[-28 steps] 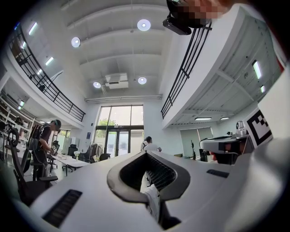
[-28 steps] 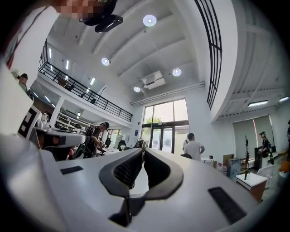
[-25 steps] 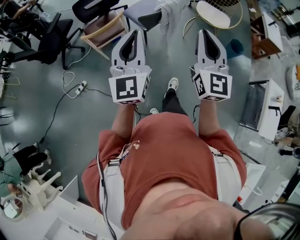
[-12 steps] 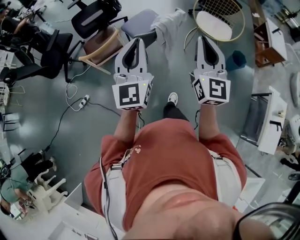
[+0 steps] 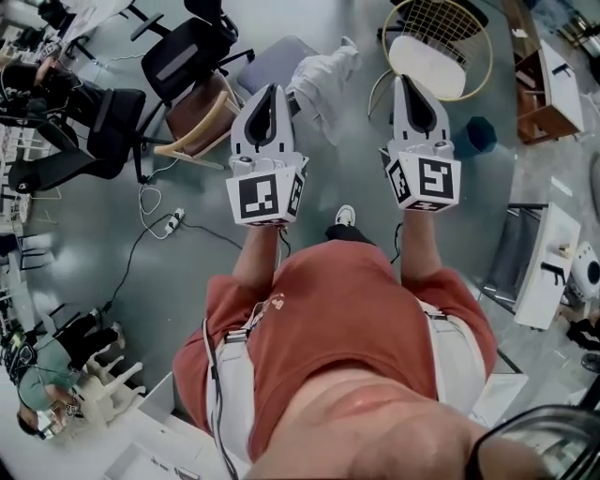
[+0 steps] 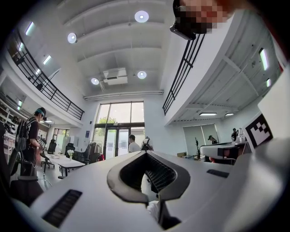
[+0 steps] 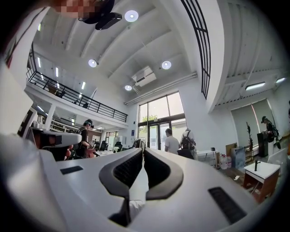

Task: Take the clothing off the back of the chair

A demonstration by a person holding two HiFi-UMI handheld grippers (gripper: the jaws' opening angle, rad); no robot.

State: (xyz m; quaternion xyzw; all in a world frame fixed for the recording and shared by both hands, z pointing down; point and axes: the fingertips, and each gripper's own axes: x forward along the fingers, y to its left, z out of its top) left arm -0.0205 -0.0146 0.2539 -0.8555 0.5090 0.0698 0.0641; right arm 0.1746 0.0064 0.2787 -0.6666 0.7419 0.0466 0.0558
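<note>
Over the chair back: the white clothing [image 5: 325,77] hangs draped on the grey chair [image 5: 272,58], with its folds trailing down toward the floor. Neither gripper touches it.
Left gripper [image 5: 272,89]: held out in front of the person, with its marker cube toward the body. The jaws are clenched tip to tip with nothing between them. In the head view its tip sits just left of the clothing.
Right gripper [image 5: 410,82]: held out parallel to the left one and apart from it. The jaws are pressed together and empty. Its tip lies between the clothing and the wire chair [image 5: 466,28].
Wire chair: a round gold frame with a white cushion, to the right of the clothing.
Left of the grey chair: a wooden chair [image 5: 202,117] stands close by, and a black office chair [image 5: 178,58] stands beyond it.
Floor [image 5: 112,281]: grey-green and glossy, with a power strip [image 5: 172,223] and loose cables at the left.
Person: a red shirt [image 5: 328,319] fills the lower middle. One shoe [image 5: 345,216] shows between the two grippers.
Gripper views: both look across a tall hall toward glass doors [image 6: 120,131], with people [image 7: 172,140] standing far off. A white scrap shows low behind the closed jaws in each view. It may be the clothing, but it is too small to tell.
</note>
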